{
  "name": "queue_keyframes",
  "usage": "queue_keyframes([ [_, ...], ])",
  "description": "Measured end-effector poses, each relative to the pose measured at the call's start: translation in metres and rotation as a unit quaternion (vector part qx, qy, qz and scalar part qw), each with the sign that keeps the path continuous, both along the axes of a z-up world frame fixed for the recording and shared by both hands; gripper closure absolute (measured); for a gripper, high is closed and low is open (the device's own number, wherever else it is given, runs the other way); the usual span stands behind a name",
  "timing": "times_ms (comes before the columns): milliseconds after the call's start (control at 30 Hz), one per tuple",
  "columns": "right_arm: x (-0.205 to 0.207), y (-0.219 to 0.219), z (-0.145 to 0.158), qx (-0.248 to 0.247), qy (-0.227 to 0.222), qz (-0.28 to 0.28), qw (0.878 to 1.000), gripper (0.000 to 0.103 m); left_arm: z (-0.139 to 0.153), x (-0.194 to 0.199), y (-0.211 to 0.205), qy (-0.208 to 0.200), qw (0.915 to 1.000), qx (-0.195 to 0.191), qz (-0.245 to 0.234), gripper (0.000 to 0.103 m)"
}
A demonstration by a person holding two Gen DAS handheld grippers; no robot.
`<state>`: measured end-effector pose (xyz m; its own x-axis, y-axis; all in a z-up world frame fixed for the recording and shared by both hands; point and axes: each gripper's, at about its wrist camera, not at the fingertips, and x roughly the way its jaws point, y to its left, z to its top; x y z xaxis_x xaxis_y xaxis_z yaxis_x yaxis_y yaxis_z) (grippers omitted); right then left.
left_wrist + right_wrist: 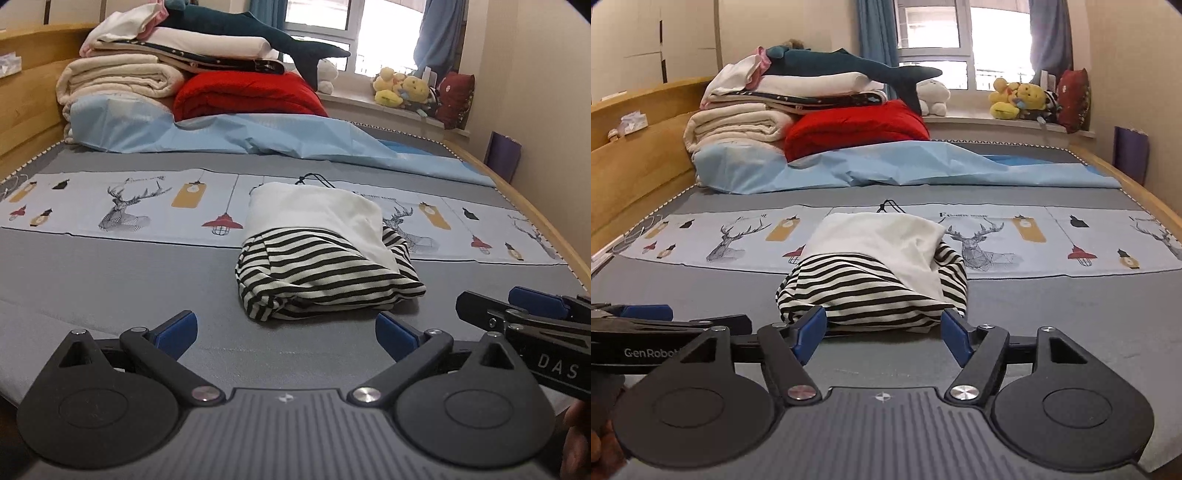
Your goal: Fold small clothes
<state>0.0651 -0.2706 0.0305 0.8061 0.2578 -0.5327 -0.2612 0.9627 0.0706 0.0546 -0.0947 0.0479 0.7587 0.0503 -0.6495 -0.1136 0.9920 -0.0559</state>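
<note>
A small bundle of clothes lies on the grey bed: a black-and-white striped garment (325, 277) with a white garment (317, 210) folded over its far part. It also shows in the right wrist view, striped (864, 288) and white (879, 236). My left gripper (286, 332) is open and empty, just short of the bundle's near edge. My right gripper (882, 332) is open, its blue fingertips (812, 325) at either side of the bundle's near edge, not closed on it. The right gripper also shows at the right edge of the left wrist view (517, 314).
A printed deer cloth (129, 206) runs across the bed under the bundle. Behind it lie a light blue sheet (229, 133), a red quilt (247, 92), stacked folded blankets (122, 77) and a plush shark (258, 33). A wooden headboard (29, 92) is left; plush toys (402, 88) sit on the windowsill.
</note>
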Motion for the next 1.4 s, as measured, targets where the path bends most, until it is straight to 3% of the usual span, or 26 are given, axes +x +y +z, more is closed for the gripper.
queue_keyframes([
  [1400,-0.003,0.005,0.001,0.005,-0.012,0.011,1.000,0.033,-0.002,0.000,0.002,0.003,1.0000,0.002,0.000,0.001],
])
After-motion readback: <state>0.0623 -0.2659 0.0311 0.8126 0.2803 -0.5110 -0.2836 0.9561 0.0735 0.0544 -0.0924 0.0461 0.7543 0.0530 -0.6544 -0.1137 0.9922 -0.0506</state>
